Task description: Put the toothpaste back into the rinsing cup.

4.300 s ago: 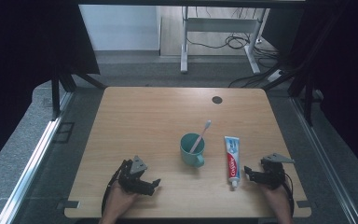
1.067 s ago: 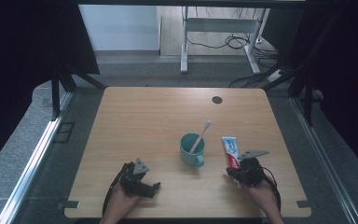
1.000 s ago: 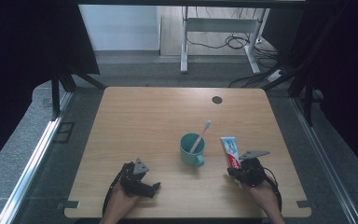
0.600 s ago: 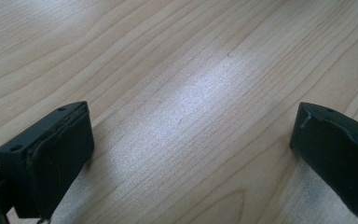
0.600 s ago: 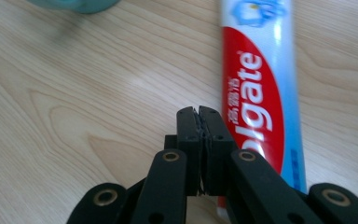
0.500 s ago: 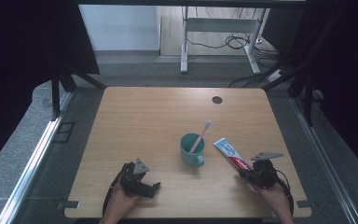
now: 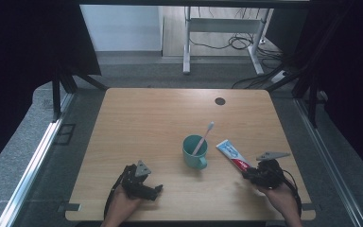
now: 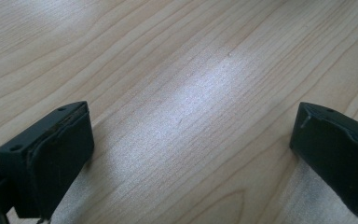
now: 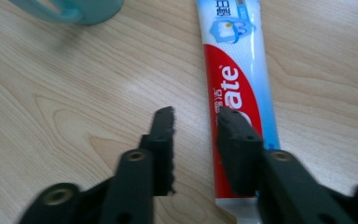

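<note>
- High view: toothpaste (image 7: 232, 154) lies flat on the table (image 7: 160, 118), angled, far end near the cup (image 7: 194, 151), near end just at the right gripper (image 7: 246, 174).
- Cup holds a toothbrush (image 7: 203, 138), leaning toward the tube side. Cup and tube are apart, not touching.
- Right gripper view: jaws part open and have just been opening; bare wood shows in the gap. One jaw sits over the tube's red band, the other is off to its side – so the tube is not between them, nothing gripped.
- Left gripper (image 7: 156, 189) is parked near the front edge, well away from the work. Left gripper view: jaws wide, bare wood between, released.
- Step in hand, my read: regrasp the tube after repositioning it.
- To do it well:
  - slide the right gripper sideways until both jaws straddle the tube, centred across its width
  - take it on the flat crimped near end or low body, not mid-body – less squeeze-out
  - keep jaws low to the table so the lower edge gets under the tube
  - close gently, lift level
- Risks: a jaw pressing down on the tube pins it instead of grabbing; a swing toward the cup could clip the toothbrush.
</note>
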